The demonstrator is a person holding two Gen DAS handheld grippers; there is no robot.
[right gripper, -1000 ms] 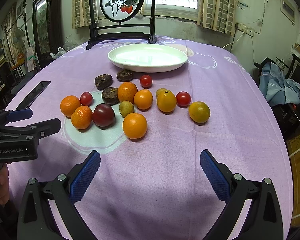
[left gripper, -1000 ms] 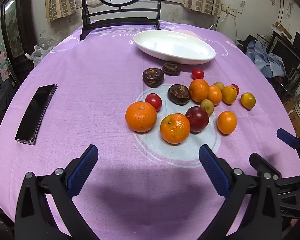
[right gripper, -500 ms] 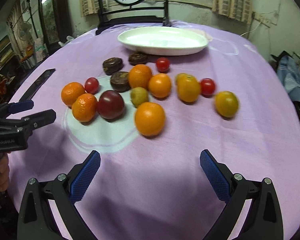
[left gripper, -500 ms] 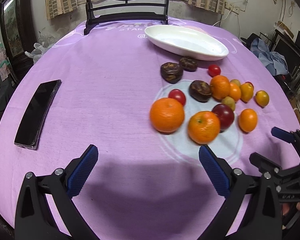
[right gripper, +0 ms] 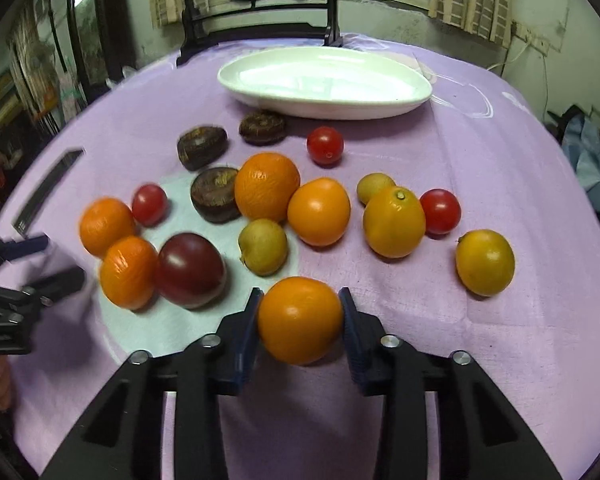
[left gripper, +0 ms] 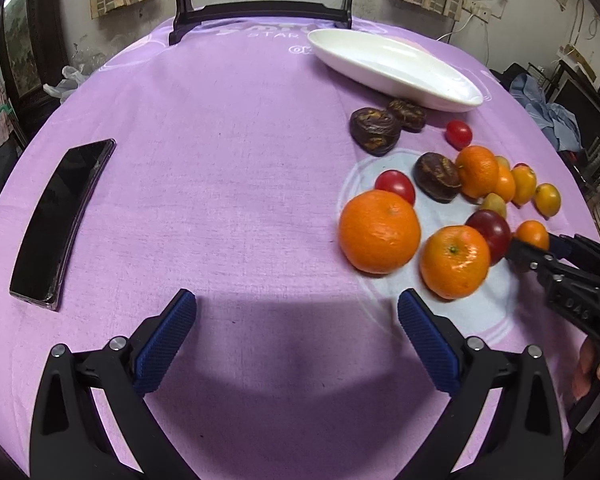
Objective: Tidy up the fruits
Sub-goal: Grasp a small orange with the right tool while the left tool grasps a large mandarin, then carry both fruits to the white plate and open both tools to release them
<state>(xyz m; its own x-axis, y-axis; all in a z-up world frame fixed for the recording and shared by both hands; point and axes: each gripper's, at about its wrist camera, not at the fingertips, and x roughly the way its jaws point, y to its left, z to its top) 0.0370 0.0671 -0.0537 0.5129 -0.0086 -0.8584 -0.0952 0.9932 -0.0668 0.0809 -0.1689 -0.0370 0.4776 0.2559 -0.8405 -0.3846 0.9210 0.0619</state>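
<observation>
Several fruits lie on the purple tablecloth: oranges, red tomatoes, dark brown fruits, yellow citrus and a dark red plum [right gripper: 190, 269]. My right gripper [right gripper: 300, 320] is shut on the nearest small orange [right gripper: 300, 320], which still rests on the cloth; it also shows in the left wrist view [left gripper: 534, 236]. A white oval plate [right gripper: 324, 82] stands empty at the back. My left gripper [left gripper: 296, 332] is open and empty, left of two big oranges [left gripper: 380, 230].
A black phone [left gripper: 60, 216] lies at the left of the table. A dark wooden screen stand [left gripper: 260, 4] stands at the far edge behind the plate [left gripper: 396, 68]. Clutter and blue cloth [left gripper: 552, 116] lie beyond the right edge.
My right gripper moved forward and closed its jaws around the nearest small orange. My left gripper shifted left and closer to the table, staying open.
</observation>
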